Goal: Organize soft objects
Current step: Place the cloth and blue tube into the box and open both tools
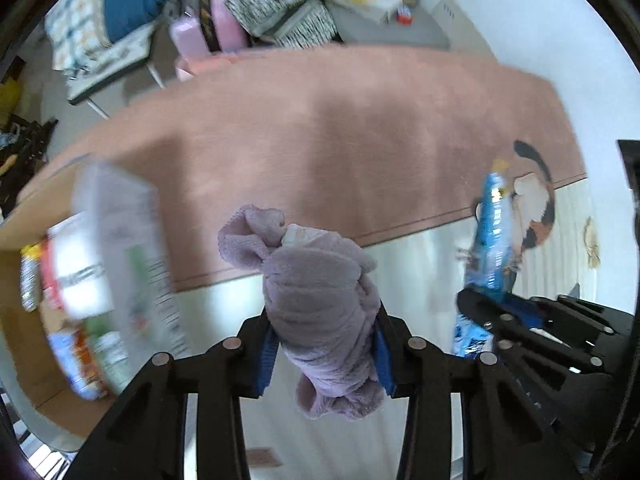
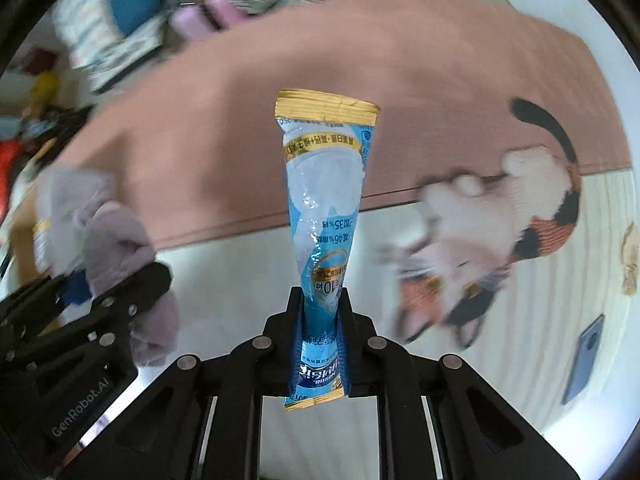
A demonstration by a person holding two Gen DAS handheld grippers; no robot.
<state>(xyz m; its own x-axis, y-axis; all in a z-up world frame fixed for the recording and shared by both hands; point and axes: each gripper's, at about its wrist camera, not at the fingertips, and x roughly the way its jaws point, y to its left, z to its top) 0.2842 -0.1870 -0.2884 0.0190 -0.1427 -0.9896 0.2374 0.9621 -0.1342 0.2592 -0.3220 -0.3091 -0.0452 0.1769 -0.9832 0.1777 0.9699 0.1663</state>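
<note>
Our left gripper (image 1: 326, 344) is closed around a bunched lilac towel (image 1: 316, 300); the blue pads (image 1: 267, 356) press on its two sides, and the cloth sticks out above the fingertips and hangs a little below them. Our right gripper (image 2: 322, 336) is closed on the lower part of a blue and gold snack packet (image 2: 326, 216), which stands almost upright between the fingers, with its gold sealed edge at the top. Both things are held in the air above the bed, over the border where the pink blanket (image 1: 340, 120) meets the pale striped sheet (image 1: 420, 280). In the right wrist view the left gripper with the towel is just beside us on the left. A calico cat (image 2: 500, 224) lies on the bed to the right, near the packet but apart from it. A cardboard box (image 1: 24, 248) with packages is at the left edge.
</note>
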